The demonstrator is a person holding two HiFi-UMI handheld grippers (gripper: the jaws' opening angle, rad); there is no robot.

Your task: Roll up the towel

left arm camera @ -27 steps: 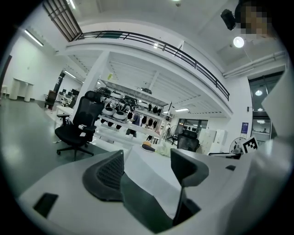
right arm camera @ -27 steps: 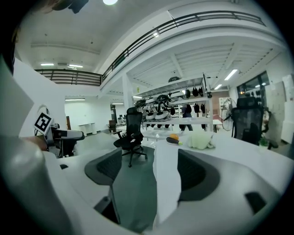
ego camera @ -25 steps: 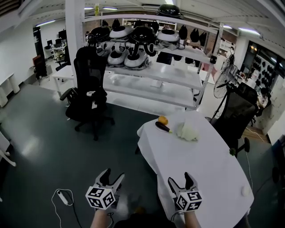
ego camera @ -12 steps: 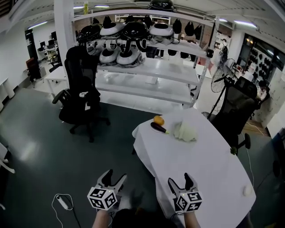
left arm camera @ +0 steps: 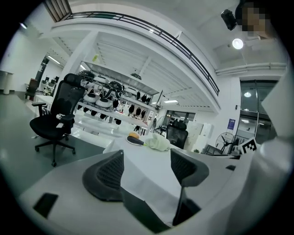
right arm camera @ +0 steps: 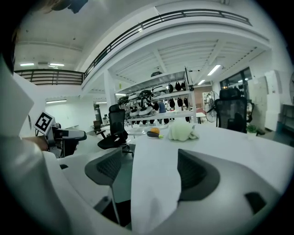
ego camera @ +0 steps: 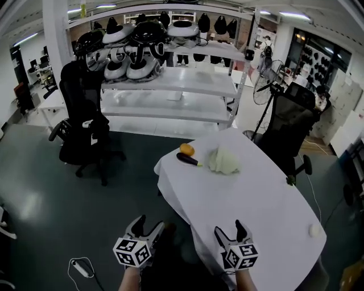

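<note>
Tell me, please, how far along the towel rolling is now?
Done: nothing yet; the towel lies crumpled at the far end of the table, beside an eggplant. In hand: nothing; the left claw and the right claw are both open and empty, near the table's near end. Left: probably reaching the towel, flattening it, rolling it.

This is a big work room, like a lab or an office. A tall white rack (ego camera: 170, 85) stands in the middle, and its shelves hold rows of round black and white things that look like helmets (ego camera: 149, 31). Black rolling chairs (ego camera: 79, 113) stand on the smooth grey floor (ego camera: 45, 187). A fan (ego camera: 263, 91) on a stand is near the rack. Far off on the left are white desks (ego camera: 54, 102). Long lights (ego camera: 290, 16) shine on the ceiling. A surface (ego camera: 256, 193) with a white cloth stands close by.
</note>
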